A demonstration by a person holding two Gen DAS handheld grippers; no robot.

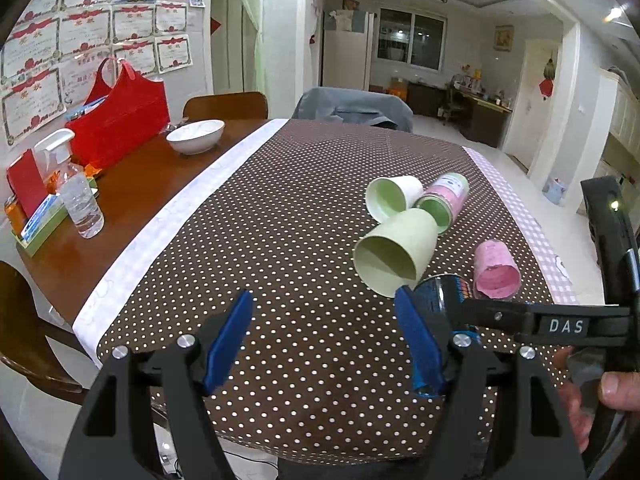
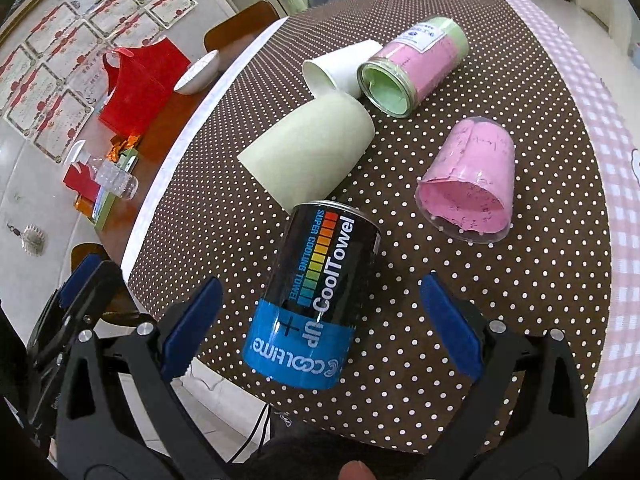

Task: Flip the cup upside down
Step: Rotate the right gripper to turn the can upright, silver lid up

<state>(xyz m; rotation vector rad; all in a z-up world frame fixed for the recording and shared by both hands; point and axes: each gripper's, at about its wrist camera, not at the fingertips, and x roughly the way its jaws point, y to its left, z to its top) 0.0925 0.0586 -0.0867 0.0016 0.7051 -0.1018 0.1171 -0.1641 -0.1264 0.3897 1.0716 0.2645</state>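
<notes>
Several cups lie on their sides on the dotted brown tablecloth (image 2: 500, 320): a pale green cup (image 2: 312, 152), a white cup (image 2: 340, 70), a clear cup lined pink and green (image 2: 416, 68) and a pink cup (image 2: 472, 180). A black and blue "CoolTowel" can (image 2: 316, 296) sits between the fingers of my right gripper (image 2: 320, 282), which is open and not touching it. My left gripper (image 1: 324, 294) is open over bare cloth, left of the pale green cup (image 1: 396, 252). Its right finger hides part of the can (image 1: 444, 288).
On the wooden table (image 1: 132, 192) at the left stand a red bag (image 1: 120, 124), a white bowl (image 1: 196, 136) and a spray bottle (image 1: 78, 192). Chairs (image 1: 226, 106) stand around it. The table's near edge runs just under both grippers. A hand (image 1: 612, 384) holds the right gripper.
</notes>
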